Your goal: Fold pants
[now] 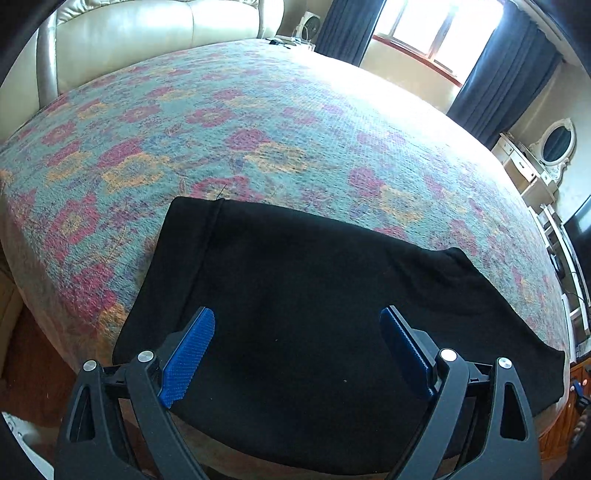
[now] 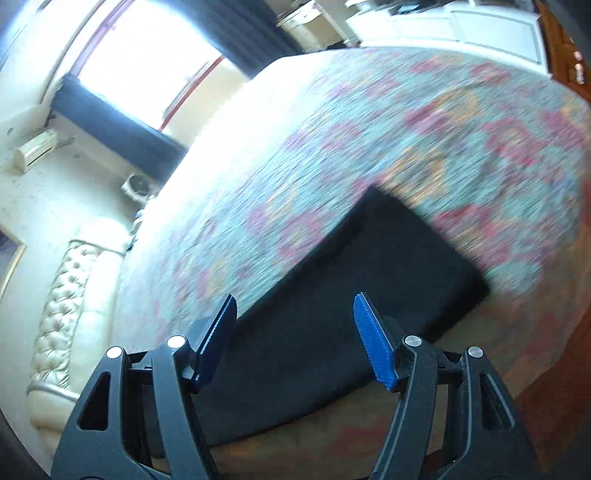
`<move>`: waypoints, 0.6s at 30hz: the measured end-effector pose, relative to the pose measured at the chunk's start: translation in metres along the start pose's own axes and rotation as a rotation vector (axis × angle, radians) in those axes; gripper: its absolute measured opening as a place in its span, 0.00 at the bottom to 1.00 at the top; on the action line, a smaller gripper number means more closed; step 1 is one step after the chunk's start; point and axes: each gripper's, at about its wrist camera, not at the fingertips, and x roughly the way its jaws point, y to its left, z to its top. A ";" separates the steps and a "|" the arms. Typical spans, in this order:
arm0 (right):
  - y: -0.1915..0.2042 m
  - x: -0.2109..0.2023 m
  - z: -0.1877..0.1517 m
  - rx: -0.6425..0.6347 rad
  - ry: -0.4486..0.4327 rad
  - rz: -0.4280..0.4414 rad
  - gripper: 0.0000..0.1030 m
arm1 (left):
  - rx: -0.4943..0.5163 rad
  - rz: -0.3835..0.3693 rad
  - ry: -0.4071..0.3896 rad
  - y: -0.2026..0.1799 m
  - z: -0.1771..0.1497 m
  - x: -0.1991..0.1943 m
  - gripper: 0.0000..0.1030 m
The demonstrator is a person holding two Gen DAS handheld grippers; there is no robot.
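Black pants (image 1: 295,295) lie flat in a folded rectangle at the near edge of a bed with a floral cover (image 1: 240,129). My left gripper (image 1: 297,325) hovers above them, open, its blue pads wide apart with nothing between them. In the right wrist view the picture is blurred; the same black pants (image 2: 351,295) lie below my right gripper (image 2: 295,306). That gripper is open, with blue pads apart and empty, raised above the cloth.
A cream leather headboard (image 1: 147,33) stands at the far end of the bed. A bright window with dark curtains (image 1: 509,81) is at the back right, beside a white dresser with an oval mirror (image 1: 554,144). Wooden floor (image 1: 33,362) shows at the bed's near side.
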 end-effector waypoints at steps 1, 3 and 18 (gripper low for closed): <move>-0.021 -0.003 0.012 0.000 -0.016 -0.066 0.64 | -0.018 0.003 0.004 0.002 -0.003 -0.003 0.87; -0.062 -0.002 0.030 0.004 -0.005 -0.145 0.64 | -0.063 0.007 0.011 0.012 -0.002 -0.002 0.87; -0.050 0.052 -0.015 -0.180 0.262 -0.097 0.36 | -0.141 0.005 0.013 0.019 0.002 -0.005 0.87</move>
